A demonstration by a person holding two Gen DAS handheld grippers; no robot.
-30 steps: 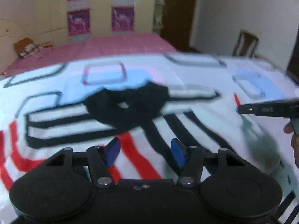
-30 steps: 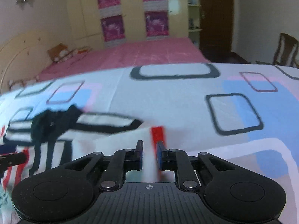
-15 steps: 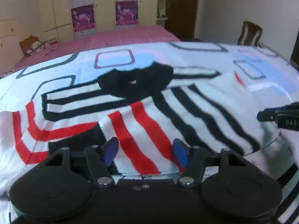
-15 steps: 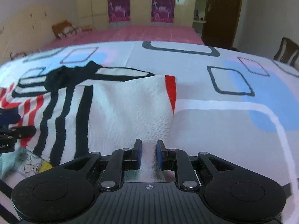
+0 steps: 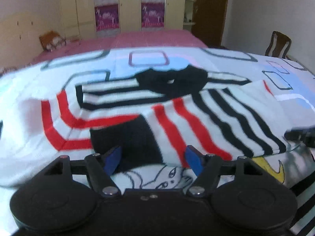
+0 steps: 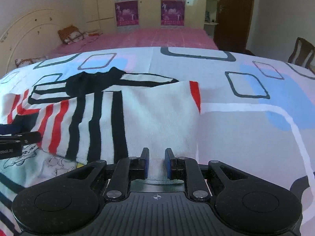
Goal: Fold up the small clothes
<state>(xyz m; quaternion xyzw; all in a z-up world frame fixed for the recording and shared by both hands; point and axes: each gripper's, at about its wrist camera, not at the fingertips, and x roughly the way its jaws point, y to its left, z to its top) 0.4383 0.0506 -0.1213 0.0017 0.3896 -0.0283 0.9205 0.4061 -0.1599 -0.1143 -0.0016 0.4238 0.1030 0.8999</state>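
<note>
Two claws: both low over one striped top [image 5: 196,118] spread on the bed [image 6: 246,122].
Left claw [image 5: 153,158]: jaws opening, blue pads clear of cloth; the top's folded edge lies between them.
Right claw [image 6: 156,163]: pinched tight on the top's white hem.
</note>
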